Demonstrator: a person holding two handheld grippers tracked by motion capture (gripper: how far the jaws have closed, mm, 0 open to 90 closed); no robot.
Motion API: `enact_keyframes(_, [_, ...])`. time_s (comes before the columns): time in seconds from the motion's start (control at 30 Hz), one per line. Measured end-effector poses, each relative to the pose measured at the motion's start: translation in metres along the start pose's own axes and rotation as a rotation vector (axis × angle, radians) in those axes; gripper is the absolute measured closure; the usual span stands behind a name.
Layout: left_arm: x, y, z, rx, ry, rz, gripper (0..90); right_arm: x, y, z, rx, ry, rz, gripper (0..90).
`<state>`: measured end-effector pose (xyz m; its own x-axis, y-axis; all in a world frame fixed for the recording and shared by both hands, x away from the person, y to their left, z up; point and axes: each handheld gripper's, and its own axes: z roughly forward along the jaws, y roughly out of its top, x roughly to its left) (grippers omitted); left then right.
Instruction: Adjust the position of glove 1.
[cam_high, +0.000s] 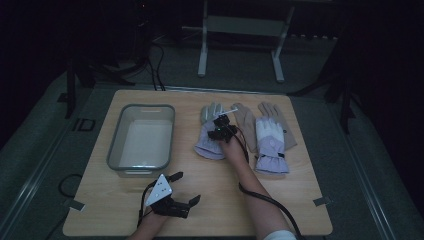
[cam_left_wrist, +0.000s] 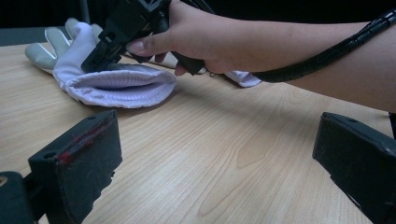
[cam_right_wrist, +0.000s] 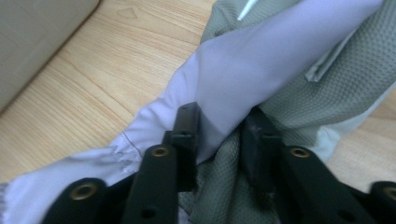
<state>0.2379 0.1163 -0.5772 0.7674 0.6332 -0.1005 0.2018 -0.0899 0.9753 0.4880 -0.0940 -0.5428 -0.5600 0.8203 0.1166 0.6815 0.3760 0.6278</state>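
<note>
Two lilac-and-grey winter gloves lie on the wooden table (cam_high: 200, 200). My right gripper (cam_high: 221, 131) reaches down onto the left glove (cam_high: 207, 142). In the right gripper view its jaws (cam_right_wrist: 219, 126) pinch a fold of that glove (cam_right_wrist: 261, 60), lilac fabric and grey mesh bunched between the pads. In the left gripper view the same glove (cam_left_wrist: 121, 86) shows its open cuff under the right gripper (cam_left_wrist: 100, 58). The second glove (cam_high: 271, 142) lies flat just to the right. My left gripper (cam_high: 186, 187) rests near the front edge, jaws wide apart (cam_left_wrist: 215, 154) with nothing between them.
A clear plastic bin (cam_high: 116, 145) stands on the left half of the table, its corner also in the right gripper view (cam_right_wrist: 37, 37). The right gripper's cable (cam_high: 270, 202) trails back along the forearm. A metal stand (cam_high: 240, 30) is on the floor beyond the table.
</note>
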Motion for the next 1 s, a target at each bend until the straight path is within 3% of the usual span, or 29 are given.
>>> enact_keyframes(0.07, [0.000, 0.000, 0.000, 0.000, 0.000, 0.000, 1.5, -0.001, 0.001, -0.002, 0.012, 0.012, 0.030, 75.5])
enact_keyframes(0.13, [0.000, 0.000, 0.000, 0.000, 0.000, -0.001, 1.5, -0.001, 0.002, -0.003, 0.018, 0.015, 0.029, 77.2])
enact_keyframes(0.33, [0.000, 0.000, 0.000, 0.000, -0.001, -0.005, 1.5, 0.005, 0.005, -0.022, 0.003, 0.011, -0.006, 80.3])
enact_keyframes(0.57, [0.000, 0.000, 0.000, 0.001, 0.000, -0.002, 1.5, 0.014, 0.006, -0.056, -0.046, 0.033, -0.101, 80.3])
enact_keyframes(0.6, [0.000, 0.000, 0.000, 0.001, 0.000, -0.004, 1.5, 0.017, 0.004, -0.070, -0.067, 0.038, -0.115, 80.3])
enact_keyframes(0.8, [0.000, 0.000, 0.000, 0.004, 0.003, -0.004, 1.5, 0.026, -0.008, -0.111, -0.129, 0.055, -0.158, 80.3])
enact_keyframes(0.97, [0.000, 0.000, 0.000, 0.000, 0.006, -0.001, 1.5, 0.031, -0.023, -0.125, -0.139, 0.038, -0.178, 80.2])
enact_keyframes(1.0, [0.000, 0.000, 0.000, 0.000, 0.006, -0.001, 1.5, 0.033, -0.033, -0.128, -0.139, 0.028, -0.182, 80.2])
